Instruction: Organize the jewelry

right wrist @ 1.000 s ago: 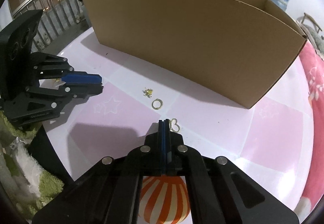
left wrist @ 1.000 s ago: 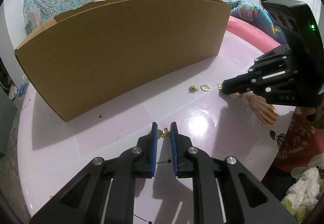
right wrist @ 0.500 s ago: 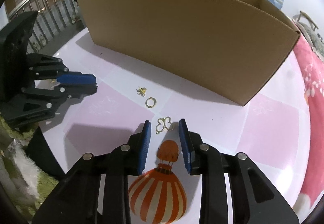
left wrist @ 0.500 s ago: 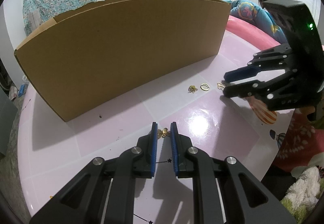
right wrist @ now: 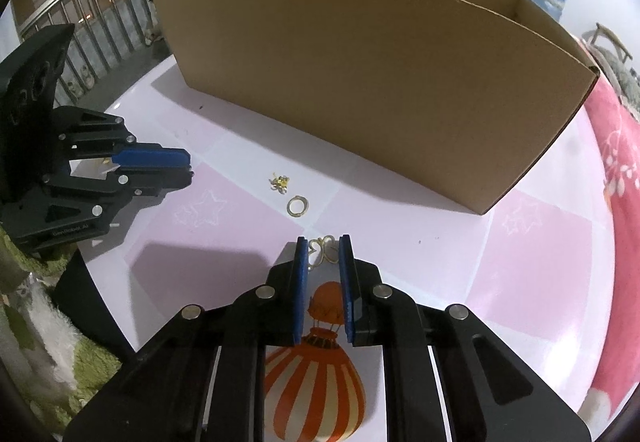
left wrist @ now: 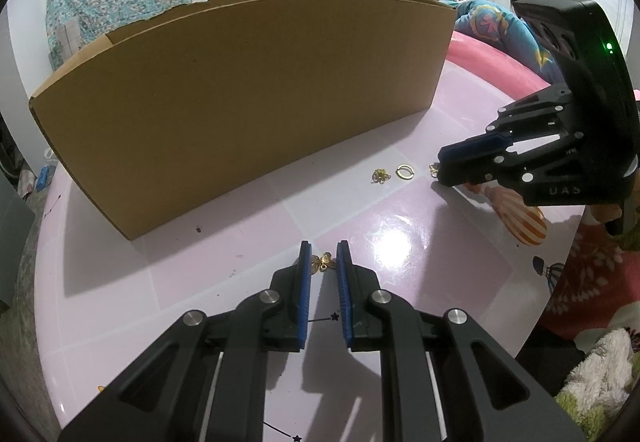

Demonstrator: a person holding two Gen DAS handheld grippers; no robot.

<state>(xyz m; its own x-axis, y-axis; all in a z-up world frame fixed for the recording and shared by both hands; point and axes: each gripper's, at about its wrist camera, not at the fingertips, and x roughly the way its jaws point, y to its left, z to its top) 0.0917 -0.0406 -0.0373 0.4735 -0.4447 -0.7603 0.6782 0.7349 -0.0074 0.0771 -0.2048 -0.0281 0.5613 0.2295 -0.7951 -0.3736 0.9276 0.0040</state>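
A small gold butterfly charm [left wrist: 323,262] lies on the pink table [left wrist: 400,234], and my left gripper [left wrist: 324,253] is shut on it at the blue pad tips. In the right wrist view a gold wire butterfly [right wrist: 329,239] sits between the pads of my right gripper [right wrist: 323,242], whose jaws are closing; a thin gap still shows on the right side. A gold ring [right wrist: 297,206] and a gold cluster charm [right wrist: 279,182] lie loose just beyond it. Each gripper shows in the other's view: the left gripper [right wrist: 190,170] and the right gripper [left wrist: 440,167].
A long cardboard box [left wrist: 240,102] with an open top stands across the far side of the table. An orange striped balloon picture [right wrist: 316,382] is printed on the table under my right gripper. A fluffy green and white rug [right wrist: 40,322] lies past the table edge.
My right gripper, shut beside the wire butterfly a second ago, opened, straddled it, and has narrowed around it. The left gripper and its charm have not moved.
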